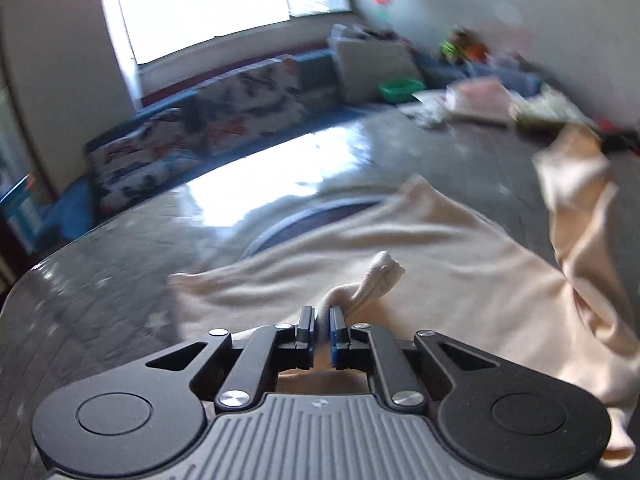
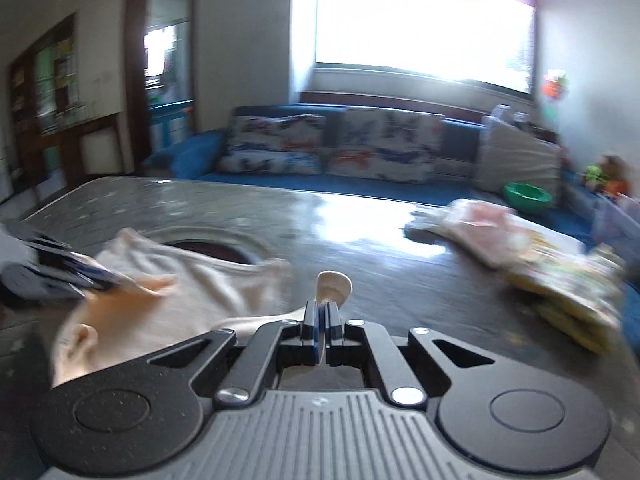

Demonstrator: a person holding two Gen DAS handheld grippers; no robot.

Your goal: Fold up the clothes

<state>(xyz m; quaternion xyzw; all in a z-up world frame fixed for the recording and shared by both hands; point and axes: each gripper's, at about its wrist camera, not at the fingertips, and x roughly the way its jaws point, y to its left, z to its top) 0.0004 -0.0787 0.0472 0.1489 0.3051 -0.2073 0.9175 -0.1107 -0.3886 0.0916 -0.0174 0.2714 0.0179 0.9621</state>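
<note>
Cream cloth, a soft garment [image 1: 440, 264], lies spread over the grey counter [image 1: 120, 264], one side lifted. The left claw [image 1: 320, 320] is pinched tight on a bunched edge of it; the right claw [image 2: 321, 312] likewise clamps a small fold. Folded clothes [image 2: 520, 248] are stacked at the counter's far right, before a blue sofa [image 2: 320, 148].

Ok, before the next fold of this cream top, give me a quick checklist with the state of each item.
1. Left gripper pinching the cream top: ok.
2. Right gripper pinching cloth too: ok.
3. Top stretched flat between the grippers: not ok, it sags and bunches.
4. Bare table ahead to lay it down: ok.
5. Folded pile out of the way: ok, it sits to the right.
6. Which corners are held: cannot tell.
</note>
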